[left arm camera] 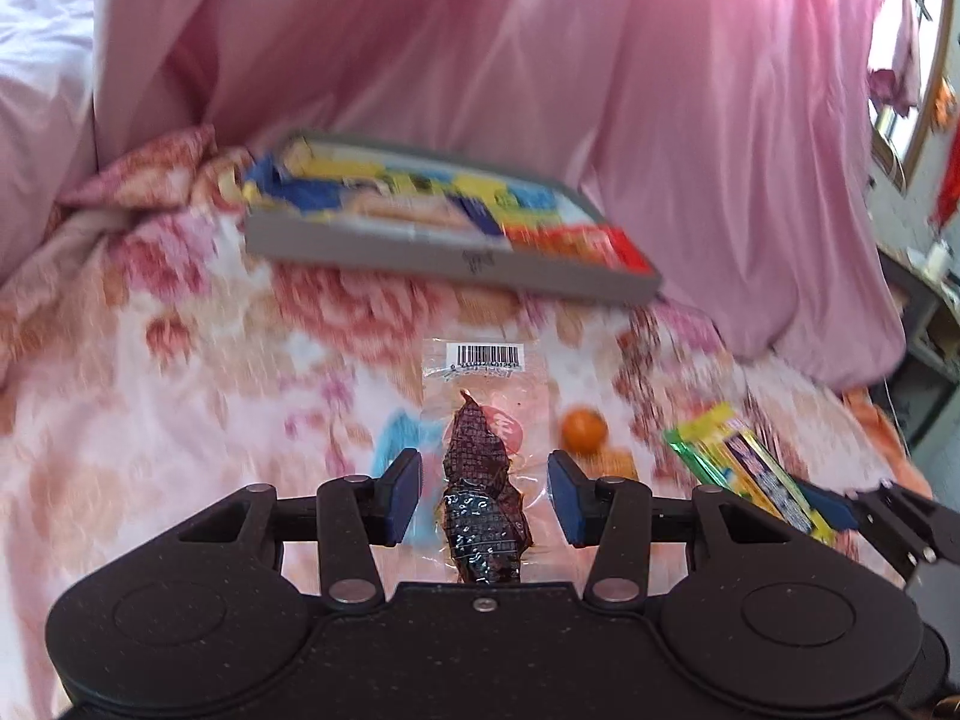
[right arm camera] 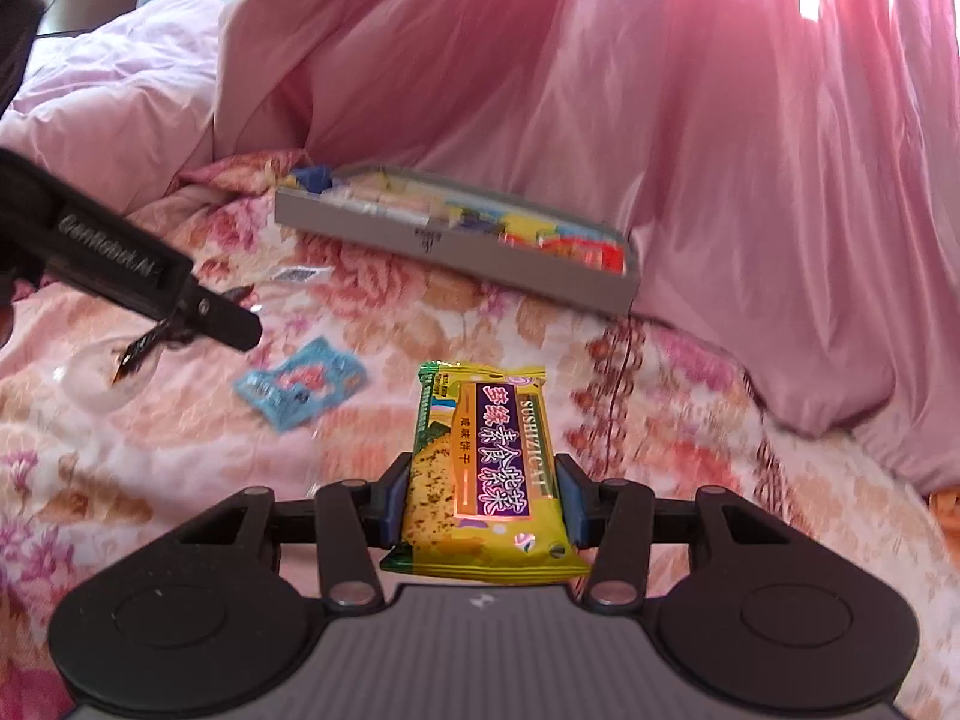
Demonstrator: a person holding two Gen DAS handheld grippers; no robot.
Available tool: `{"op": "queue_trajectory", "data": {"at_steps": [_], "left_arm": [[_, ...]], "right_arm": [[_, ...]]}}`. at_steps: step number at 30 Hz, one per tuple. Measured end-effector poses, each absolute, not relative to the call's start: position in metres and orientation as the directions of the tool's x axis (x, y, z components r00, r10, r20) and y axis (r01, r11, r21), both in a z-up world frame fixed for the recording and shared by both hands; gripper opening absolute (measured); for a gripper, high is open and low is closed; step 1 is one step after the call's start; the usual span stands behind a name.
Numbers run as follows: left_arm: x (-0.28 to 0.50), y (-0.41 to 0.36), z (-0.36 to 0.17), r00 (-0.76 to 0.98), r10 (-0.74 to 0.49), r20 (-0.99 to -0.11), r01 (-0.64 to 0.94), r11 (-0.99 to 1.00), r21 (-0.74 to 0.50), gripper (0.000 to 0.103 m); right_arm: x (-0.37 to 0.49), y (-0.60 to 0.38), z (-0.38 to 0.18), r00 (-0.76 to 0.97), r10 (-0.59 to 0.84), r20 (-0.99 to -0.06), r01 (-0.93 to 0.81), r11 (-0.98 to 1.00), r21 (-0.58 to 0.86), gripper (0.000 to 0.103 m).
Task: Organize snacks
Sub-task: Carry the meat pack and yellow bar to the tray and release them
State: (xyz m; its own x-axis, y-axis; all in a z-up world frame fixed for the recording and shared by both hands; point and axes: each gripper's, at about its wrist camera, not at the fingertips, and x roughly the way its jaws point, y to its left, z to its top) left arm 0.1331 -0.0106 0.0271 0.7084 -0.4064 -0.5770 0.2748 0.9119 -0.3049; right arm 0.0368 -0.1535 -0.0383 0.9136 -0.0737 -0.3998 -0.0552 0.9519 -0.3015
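Observation:
My left gripper [left arm camera: 486, 480] is shut on a clear packet [left arm camera: 480, 480] with a dark brown snack inside and a barcode at its far end. The packet stays sharp against the blurred bed below it. In the right wrist view, the left gripper [right arm camera: 198, 324] hovers at the left with that packet [right arm camera: 129, 360] hanging from it. My right gripper [right arm camera: 483, 480] is shut on a yellow biscuit packet [right arm camera: 489, 474] with a purple label, pads pressed against both long sides. A grey tray [left arm camera: 420, 252] holding several colourful snack packets lies at the back of the bed, beyond both grippers.
A blue packet [right arm camera: 300, 387] lies on the flowered bedspread [right arm camera: 150, 450] between the grippers. A small orange round thing [left arm camera: 585, 429] sits right of the left gripper. Pink bedding [right arm camera: 660, 120] is piled behind the grey tray [right arm camera: 450, 252] and to the right.

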Motion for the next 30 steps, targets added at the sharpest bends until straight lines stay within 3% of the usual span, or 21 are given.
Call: {"op": "queue_trajectory", "data": {"at_steps": [6,15,30], "left_arm": [[0.181,-0.018,0.059,0.758,-0.381,-0.53,0.247,0.919,-0.307,0.048],[0.259,-0.045,0.094,0.797,-0.37,-0.476,0.281,0.927,-0.25,0.048],[0.375,-0.071,0.06,0.784,-0.351,-0.512,0.254,0.934,-0.251,0.048]], "right_arm": [[0.068,-0.164,-0.007,0.936,-0.044,-0.349,-0.073,0.947,-0.313,0.053],[0.15,-0.186,0.035,0.937,-0.025,-0.349,-0.053,0.976,-0.212,0.053],[0.278,-0.21,0.035,0.946,-0.043,-0.32,-0.027,0.977,-0.21,0.053]]}}
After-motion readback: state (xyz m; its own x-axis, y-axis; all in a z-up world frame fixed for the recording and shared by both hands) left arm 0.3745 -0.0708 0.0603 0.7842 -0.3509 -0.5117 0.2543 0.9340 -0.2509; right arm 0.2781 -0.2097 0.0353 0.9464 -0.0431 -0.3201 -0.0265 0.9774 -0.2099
